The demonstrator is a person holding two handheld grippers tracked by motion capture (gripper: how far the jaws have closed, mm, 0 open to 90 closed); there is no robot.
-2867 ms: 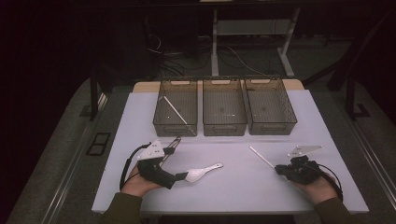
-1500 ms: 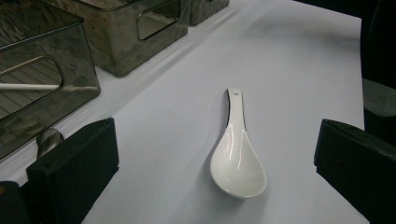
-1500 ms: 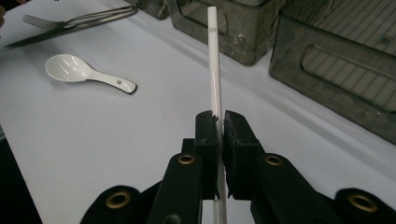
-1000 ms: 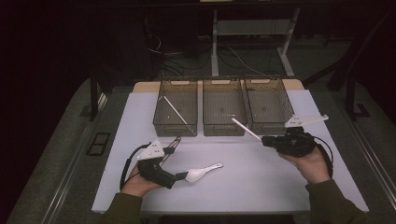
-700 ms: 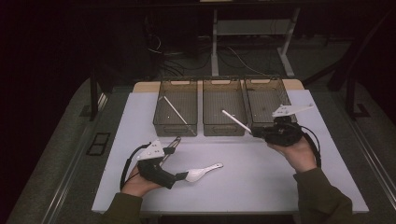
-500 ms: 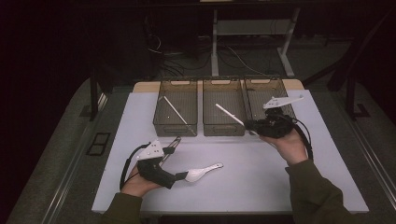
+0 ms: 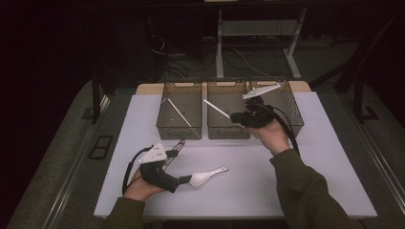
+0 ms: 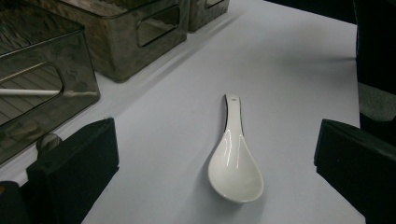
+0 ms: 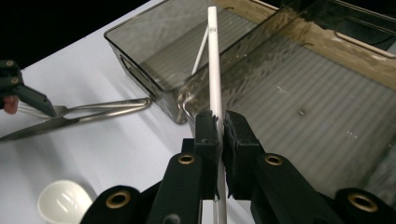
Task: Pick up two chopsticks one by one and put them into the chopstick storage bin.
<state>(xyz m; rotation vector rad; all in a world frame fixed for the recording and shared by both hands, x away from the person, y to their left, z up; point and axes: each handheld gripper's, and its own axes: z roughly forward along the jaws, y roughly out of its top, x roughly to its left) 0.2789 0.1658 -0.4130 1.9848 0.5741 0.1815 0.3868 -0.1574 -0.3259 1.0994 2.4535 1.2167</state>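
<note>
Since before, the right gripper (image 7: 235, 118), clamped on a stick (image 7: 216, 109), was moved over the middle bin (image 7: 228, 132); the left gripper's (image 7: 187, 179) jaws are held apart around a spoon (image 7: 206, 176).

dim room, white rectangular tabletop (image 7: 334, 157) on grey carpeted floor (image 7: 52, 181), white metal desk legs (image 7: 220, 33) behind, tangled black cables (image 7: 191, 52)
</note>
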